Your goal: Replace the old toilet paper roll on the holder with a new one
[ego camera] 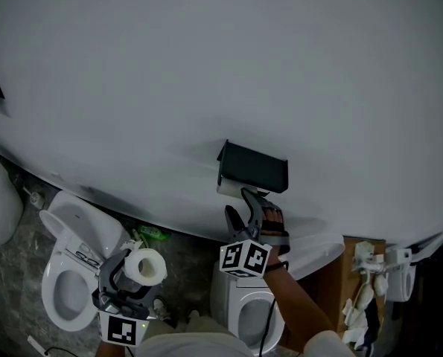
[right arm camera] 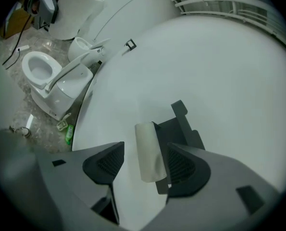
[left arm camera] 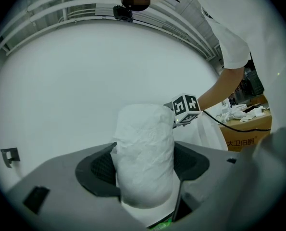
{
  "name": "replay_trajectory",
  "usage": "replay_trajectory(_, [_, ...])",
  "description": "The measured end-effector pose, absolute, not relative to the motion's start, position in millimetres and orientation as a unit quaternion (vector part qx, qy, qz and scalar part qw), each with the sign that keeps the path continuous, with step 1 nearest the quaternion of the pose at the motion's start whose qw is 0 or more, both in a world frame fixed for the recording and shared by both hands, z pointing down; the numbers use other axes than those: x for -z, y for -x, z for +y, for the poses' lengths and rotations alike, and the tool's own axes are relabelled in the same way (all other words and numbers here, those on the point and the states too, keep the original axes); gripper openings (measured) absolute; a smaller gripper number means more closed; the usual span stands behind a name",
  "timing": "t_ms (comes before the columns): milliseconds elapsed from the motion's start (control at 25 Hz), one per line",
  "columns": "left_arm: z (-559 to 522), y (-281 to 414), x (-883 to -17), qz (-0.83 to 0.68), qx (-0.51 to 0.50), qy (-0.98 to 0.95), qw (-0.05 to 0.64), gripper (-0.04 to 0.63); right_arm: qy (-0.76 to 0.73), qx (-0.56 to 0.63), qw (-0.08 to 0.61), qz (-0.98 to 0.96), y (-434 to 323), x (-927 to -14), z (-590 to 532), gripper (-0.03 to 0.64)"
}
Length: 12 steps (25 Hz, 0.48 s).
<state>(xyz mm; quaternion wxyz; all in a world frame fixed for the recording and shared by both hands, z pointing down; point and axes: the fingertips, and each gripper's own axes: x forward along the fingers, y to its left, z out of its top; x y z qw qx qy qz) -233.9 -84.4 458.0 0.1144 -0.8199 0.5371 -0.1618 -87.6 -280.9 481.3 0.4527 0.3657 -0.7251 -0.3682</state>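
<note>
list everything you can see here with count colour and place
wall: one, white, upper view
holder: one, black, on the wall
old roll: one, pale, on the holder
new roll: one, white, in the left tongs
toilet: two, white, on the floor
bottle: one, green, floor by the wall
cardboard box: one, brown, lower right
left tongs: one, grey, shut on the new roll
right tongs: one, grey, open around the old roll
</note>
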Motion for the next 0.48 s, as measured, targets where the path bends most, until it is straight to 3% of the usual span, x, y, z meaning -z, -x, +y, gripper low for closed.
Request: replay_trajectory(480, [-84,239,-462,0.522,0.151,0.832,0.113,0.327,-0.383,0.373,0.476,-0.698,96,-498,-302,0.267])
